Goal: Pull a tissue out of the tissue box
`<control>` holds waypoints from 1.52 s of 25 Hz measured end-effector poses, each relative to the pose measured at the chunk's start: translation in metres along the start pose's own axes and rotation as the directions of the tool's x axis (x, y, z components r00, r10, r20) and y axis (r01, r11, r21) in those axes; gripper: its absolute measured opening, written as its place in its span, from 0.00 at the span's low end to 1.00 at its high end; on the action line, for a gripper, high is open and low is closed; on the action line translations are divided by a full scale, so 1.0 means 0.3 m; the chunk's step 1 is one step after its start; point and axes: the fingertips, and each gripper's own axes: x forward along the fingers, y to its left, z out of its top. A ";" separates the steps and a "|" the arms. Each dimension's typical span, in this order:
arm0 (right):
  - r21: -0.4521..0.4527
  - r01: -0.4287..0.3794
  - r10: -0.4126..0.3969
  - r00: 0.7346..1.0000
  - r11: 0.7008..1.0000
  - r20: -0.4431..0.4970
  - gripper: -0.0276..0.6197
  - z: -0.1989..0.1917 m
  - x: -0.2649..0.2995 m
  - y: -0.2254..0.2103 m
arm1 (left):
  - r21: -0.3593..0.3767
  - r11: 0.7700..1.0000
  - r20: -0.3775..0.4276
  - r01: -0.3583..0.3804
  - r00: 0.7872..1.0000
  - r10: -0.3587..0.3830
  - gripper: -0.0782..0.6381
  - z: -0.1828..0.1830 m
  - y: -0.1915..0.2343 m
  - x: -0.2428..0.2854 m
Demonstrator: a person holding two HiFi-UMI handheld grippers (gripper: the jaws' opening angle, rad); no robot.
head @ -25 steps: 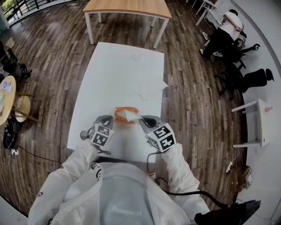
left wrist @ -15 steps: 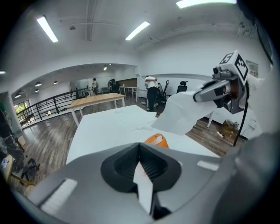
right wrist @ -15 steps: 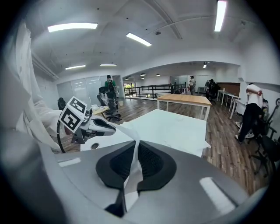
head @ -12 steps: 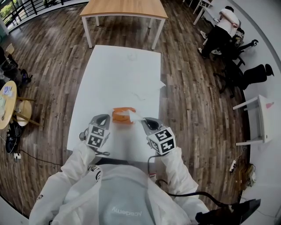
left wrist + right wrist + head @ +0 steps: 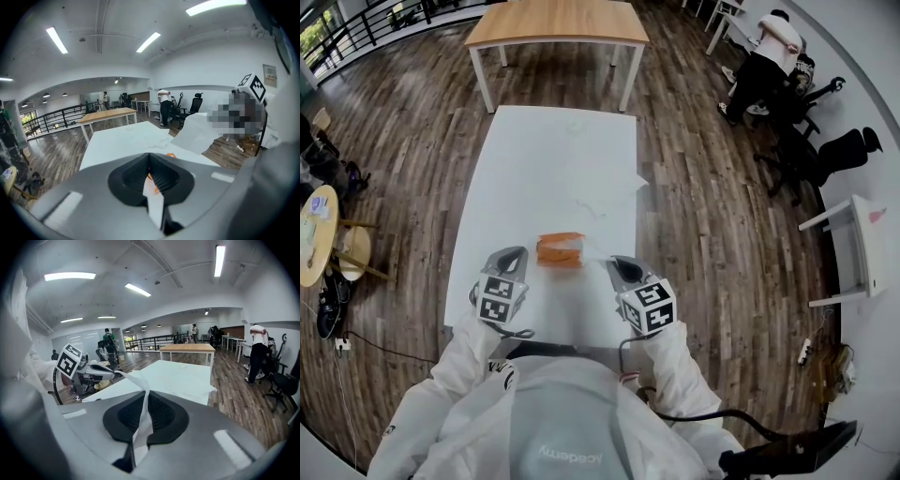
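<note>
An orange tissue box (image 5: pixel 558 251) lies on the white table (image 5: pixel 553 159), close to its near edge. A white tissue (image 5: pixel 592 251) stretches from the box's top to my right gripper (image 5: pixel 617 264), which is shut on it just right of the box. In the right gripper view the tissue (image 5: pixel 136 378) rises out of the closed jaws of the right gripper (image 5: pixel 146 393). My left gripper (image 5: pixel 514 255) hovers just left of the box, apart from it. In its own view the left gripper (image 5: pixel 149 159) has its jaws together, and the box (image 5: pixel 171 155) peeks over them.
Crumpled tissues (image 5: pixel 581 202) and a loose white sheet (image 5: pixel 639 178) lie farther up the table. A wooden table (image 5: pixel 553 23) stands beyond. A person (image 5: pixel 764 56) bends among office chairs at the far right. A small white table (image 5: pixel 853 253) stands at the right.
My right gripper has drawn the tissue out to the right and toward me, stretching it from the box. My left gripper has risen and drifted left, away from the box.
</note>
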 end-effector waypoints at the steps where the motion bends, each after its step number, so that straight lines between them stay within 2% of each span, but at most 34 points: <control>1: 0.008 0.006 -0.006 1.000 1.000 0.007 0.05 0.000 -0.003 -0.002 | 0.000 1.000 0.006 0.000 1.000 0.000 0.11 0.007 0.001 -0.007; 8: 0.054 0.050 -0.053 0.997 0.997 0.053 0.05 0.006 0.001 0.010 | 0.005 1.000 0.059 -0.013 0.998 0.012 0.11 0.045 0.037 -0.060; 19: 0.106 0.139 -0.147 0.987 0.985 0.069 0.05 -0.019 -0.038 0.069 | -0.019 1.000 0.095 -0.010 0.995 0.012 0.11 -0.003 0.107 -0.188; 38: 0.133 0.198 -0.211 0.973 0.971 0.093 0.05 -0.040 -0.107 0.232 | -0.006 1.000 0.140 0.015 0.990 -0.014 0.11 -0.061 0.133 -0.354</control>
